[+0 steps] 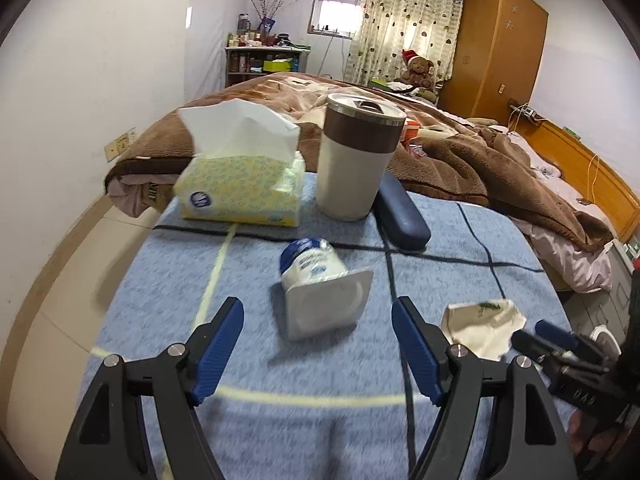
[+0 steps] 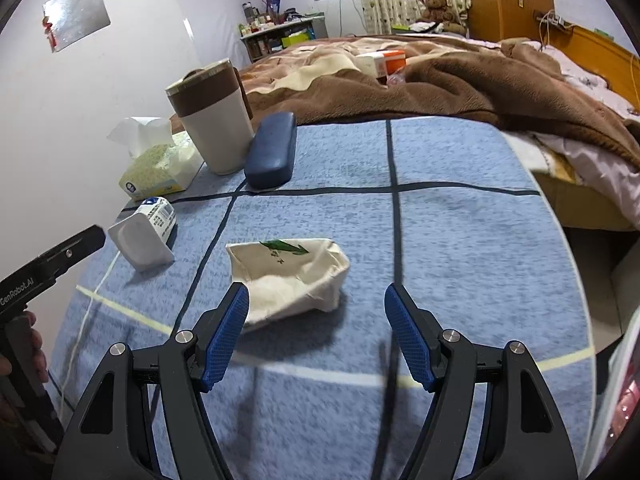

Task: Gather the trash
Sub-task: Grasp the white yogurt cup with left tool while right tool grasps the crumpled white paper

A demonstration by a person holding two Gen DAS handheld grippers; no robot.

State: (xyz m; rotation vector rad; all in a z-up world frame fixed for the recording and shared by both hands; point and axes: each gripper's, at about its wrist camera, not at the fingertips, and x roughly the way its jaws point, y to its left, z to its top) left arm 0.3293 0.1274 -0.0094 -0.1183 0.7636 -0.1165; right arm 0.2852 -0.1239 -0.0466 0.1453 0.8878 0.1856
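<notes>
An empty white yogurt cup [image 1: 320, 284] with a blue label lies on its side on the blue checked cloth [image 1: 168, 280]; its square mouth faces my left gripper [image 1: 318, 312], which hovers open just short of it. A crumpled cream paper cup [image 2: 292, 276] with a green leaf print lies in front of my right gripper [image 2: 316, 298], open, with its left pad near the cup's rim. The yogurt cup [image 2: 146, 234] and the paper cup [image 1: 482, 326] each show in the other view too. Nothing is held.
At the back of the cloth [image 2: 460, 240] stand a yellow tissue pack [image 1: 240, 188], a white-and-brown lidded tumbler [image 1: 356, 156] and a dark blue glasses case [image 1: 402, 216]. A bed with a brown blanket [image 1: 460, 152] lies behind. The table edge drops off at right.
</notes>
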